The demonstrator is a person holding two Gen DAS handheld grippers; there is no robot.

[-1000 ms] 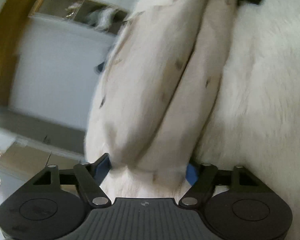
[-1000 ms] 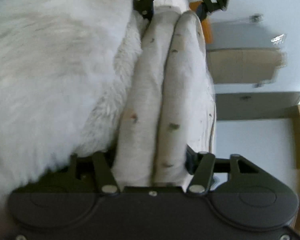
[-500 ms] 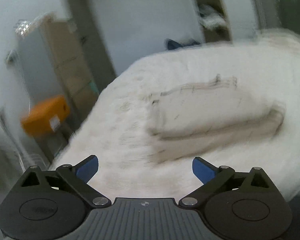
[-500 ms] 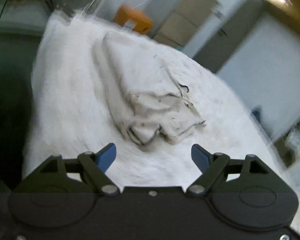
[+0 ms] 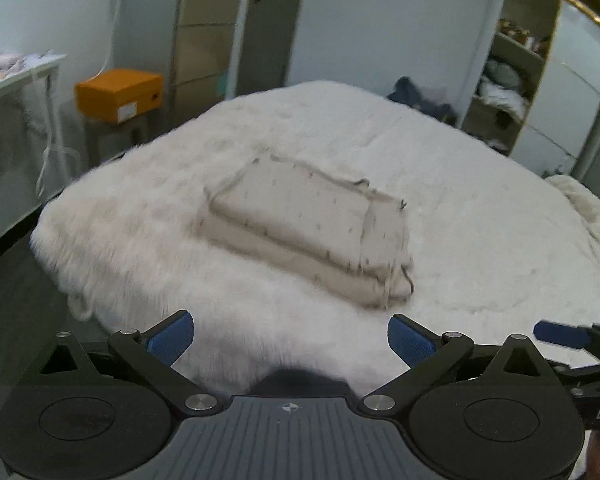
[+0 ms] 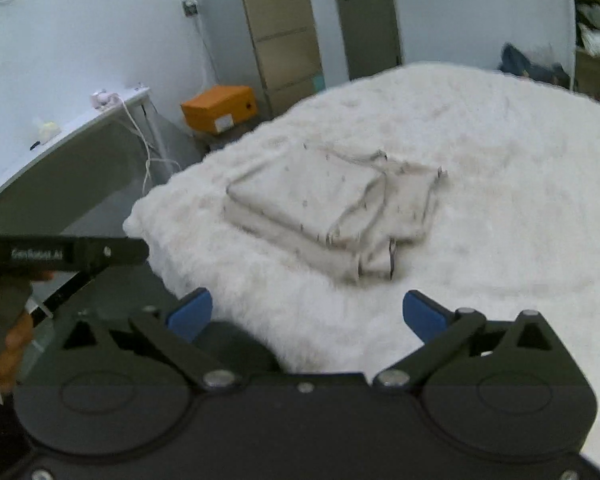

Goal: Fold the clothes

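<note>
The beige garment (image 5: 308, 224) with small dark specks lies folded in a flat rectangular stack of several layers, near the middle of the white furry blanket (image 5: 480, 208).

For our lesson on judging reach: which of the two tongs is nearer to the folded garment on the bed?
Cannot tell; they look about level. The left tongs and right tongs both hang open at the near edge of the bed, clear of the folded garment, touching nothing.
</note>
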